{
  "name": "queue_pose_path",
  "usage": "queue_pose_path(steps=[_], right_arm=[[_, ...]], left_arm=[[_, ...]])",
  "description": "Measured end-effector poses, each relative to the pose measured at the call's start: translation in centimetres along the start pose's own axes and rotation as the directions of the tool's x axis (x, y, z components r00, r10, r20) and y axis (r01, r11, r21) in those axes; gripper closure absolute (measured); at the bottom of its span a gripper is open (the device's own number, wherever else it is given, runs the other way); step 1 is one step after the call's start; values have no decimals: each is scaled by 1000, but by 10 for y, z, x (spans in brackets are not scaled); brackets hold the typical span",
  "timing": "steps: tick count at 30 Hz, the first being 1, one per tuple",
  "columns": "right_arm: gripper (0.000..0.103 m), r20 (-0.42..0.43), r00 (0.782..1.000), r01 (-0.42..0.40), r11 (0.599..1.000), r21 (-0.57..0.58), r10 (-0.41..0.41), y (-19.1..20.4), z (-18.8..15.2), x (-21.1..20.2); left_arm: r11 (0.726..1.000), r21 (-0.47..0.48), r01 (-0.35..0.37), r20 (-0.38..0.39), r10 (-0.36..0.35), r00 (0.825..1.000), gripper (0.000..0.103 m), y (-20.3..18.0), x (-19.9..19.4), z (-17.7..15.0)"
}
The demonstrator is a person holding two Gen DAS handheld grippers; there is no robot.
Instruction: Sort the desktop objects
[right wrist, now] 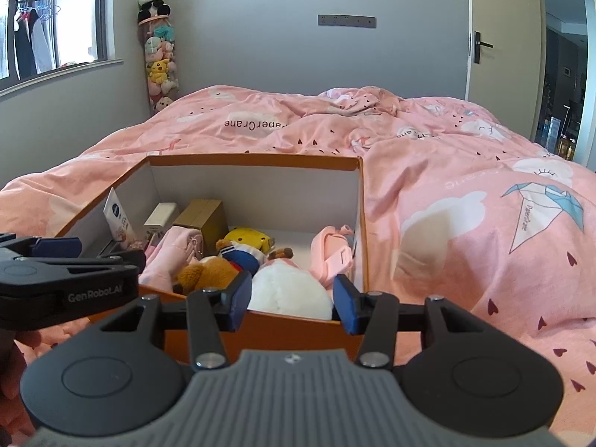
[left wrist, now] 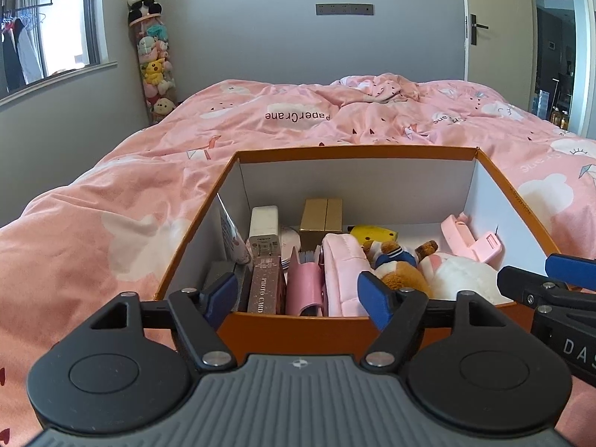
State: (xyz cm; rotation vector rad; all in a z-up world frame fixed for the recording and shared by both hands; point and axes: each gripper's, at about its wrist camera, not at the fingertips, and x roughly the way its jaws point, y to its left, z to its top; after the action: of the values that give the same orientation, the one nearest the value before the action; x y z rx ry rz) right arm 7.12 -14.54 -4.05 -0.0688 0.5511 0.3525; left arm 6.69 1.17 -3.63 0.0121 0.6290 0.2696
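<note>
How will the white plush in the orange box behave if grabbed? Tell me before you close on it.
The white plush looks soft and rounded, so it would probably squash between the pads and weigh little. It presses against the brown bear toy, so lifting may drag that along. The right gripper is open just before it.

Left gripper [left wrist: 298,296]: black linkage arms, blue fingertips [left wrist: 374,300], grey ribbed body; jaws spread wide with nothing gripped between them; pointed forward and tilted downward. Right gripper [right wrist: 292,303]: same build, blue fingertips [right wrist: 238,301]; jaws parted less widely, pads pressing on nothing; pointed forward and tilted downward. The two grippers sit side by side, each showing at the edge of the other's wrist view. Hand [right wrist: 13,372]: partly visible beneath the left gripper, blurred at the frame's edge
</note>
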Motion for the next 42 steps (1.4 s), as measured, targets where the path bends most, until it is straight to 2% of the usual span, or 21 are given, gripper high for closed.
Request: queue_pose_path(steps=[5, 8, 42], right_arm=[[51, -11, 1000, -22, 999, 30, 22, -4, -2, 4], [47, -18, 1000, -16, 999, 34, 17, -4, -2, 7], [47, -29, 1000, -5, 1000, 3, 5, 3, -3, 11]], left_arm=[[1000, -4, 3, -9, -3, 1000, 14, 1, 4, -2], [1000, 2, -6, -5, 6, 1000, 13, 1, 5, -4], [1000, -1, 7, -30, -7, 1000, 12, 3, 10, -4]])
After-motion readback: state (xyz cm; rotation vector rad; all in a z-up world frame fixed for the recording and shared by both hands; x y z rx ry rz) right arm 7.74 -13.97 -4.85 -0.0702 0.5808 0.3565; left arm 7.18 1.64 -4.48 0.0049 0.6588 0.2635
